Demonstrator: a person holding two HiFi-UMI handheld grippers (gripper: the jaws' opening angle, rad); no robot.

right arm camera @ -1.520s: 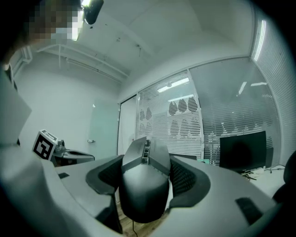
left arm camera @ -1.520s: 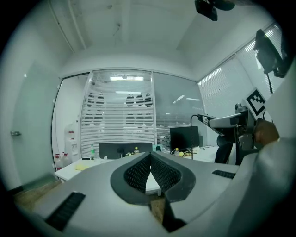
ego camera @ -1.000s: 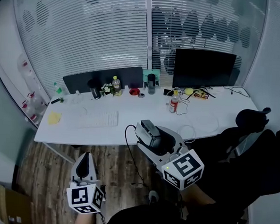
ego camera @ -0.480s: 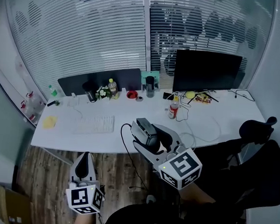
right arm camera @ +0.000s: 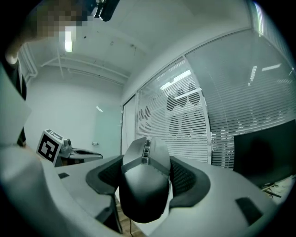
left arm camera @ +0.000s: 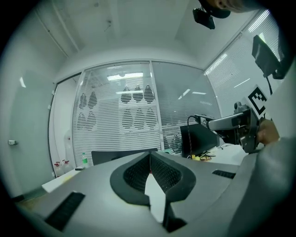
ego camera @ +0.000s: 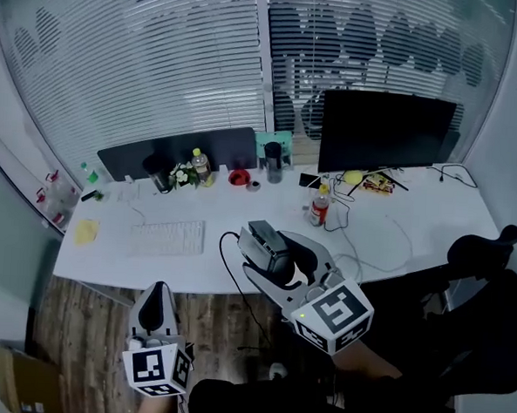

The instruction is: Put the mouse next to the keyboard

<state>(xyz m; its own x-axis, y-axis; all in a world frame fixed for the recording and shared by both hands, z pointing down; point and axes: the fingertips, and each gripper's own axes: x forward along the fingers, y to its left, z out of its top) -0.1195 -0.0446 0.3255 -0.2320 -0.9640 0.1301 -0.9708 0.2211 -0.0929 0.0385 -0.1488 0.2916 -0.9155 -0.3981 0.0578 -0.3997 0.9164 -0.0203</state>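
Observation:
My right gripper is shut on a dark grey wired mouse, held above the near edge of the white desk; its black cable hangs down toward the floor. In the right gripper view the mouse fills the space between the jaws. The white keyboard lies on the desk to the left of the mouse. My left gripper is shut and empty, low over the wooden floor in front of the desk. Its jaws meet in the left gripper view.
A black monitor stands at the back right. Bottles, a red bowl, a cup and a small plant line the back of the desk. A yellow note lies at the left. A black chair is at the right.
Both grippers have come closer to the desk. The mouse in my right gripper now sits nearer the keyboard's right side, and the desk has shifted down in the head view.

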